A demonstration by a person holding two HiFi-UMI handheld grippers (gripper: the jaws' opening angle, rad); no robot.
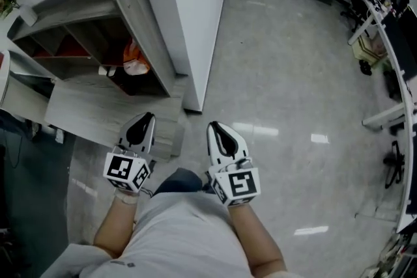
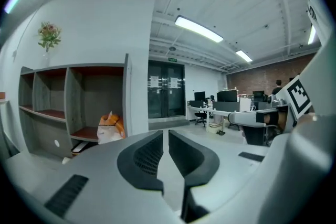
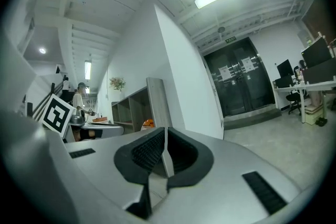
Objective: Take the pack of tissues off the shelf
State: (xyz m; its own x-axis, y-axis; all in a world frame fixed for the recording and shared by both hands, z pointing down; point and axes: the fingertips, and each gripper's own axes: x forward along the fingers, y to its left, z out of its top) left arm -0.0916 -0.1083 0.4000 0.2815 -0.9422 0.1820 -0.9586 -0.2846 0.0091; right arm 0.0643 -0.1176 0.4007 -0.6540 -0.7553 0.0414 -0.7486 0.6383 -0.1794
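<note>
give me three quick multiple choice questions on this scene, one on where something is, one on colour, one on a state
1. Where is the pack of tissues?
A) on the floor
B) in the shelf, in the end column beside the white wall
C) between a gripper's jaws

2. What colours is the pack?
A) blue and green
B) all black
C) orange and white

3. How is the right hand-held gripper?
A) jaws together, nothing between them
B) clamped on the pack
C) wide open around a shelf board

Answers: 1 B, the head view shows it inside that column; 2 C, the left gripper view shows orange over white; 3 A, the right gripper view shows the pads meeting on nothing.
</note>
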